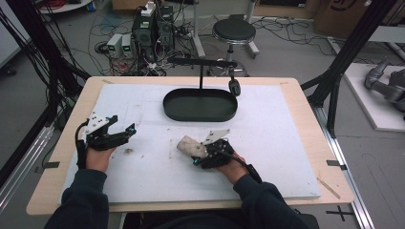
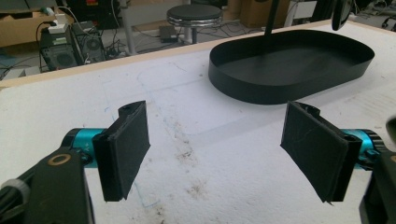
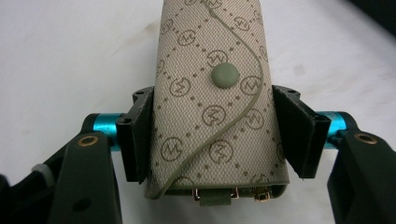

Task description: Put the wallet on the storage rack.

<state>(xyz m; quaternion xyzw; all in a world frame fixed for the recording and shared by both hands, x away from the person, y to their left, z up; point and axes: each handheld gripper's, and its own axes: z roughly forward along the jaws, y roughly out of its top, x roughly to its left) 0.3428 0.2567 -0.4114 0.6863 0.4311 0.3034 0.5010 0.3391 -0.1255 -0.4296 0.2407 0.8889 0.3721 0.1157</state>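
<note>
A beige, monogram-patterned pouch (image 1: pixel 187 144) with a round snap button lies on the white mat, just left of my right hand. In the right gripper view the pouch (image 3: pixel 210 56) runs away from the camera between the jaws, its metal-fitted end nearest the camera. My right gripper (image 1: pixel 199 153) (image 3: pixel 214 135) is shut on it, both pads against its sides. At the mat's left side my left gripper (image 1: pixel 123 124) (image 2: pixel 215 149) is open with only the stained mat between its pads, pointing toward the tray.
A black oval tray (image 1: pixel 200 117) (image 2: pixel 261 89) sits at the back middle of the white mat (image 1: pixel 286 143). A thin black stand (image 1: pixel 201 76) rises behind it, and a small black object (image 1: pixel 234 88) hangs from its arm. Beyond the table are a stool and cables.
</note>
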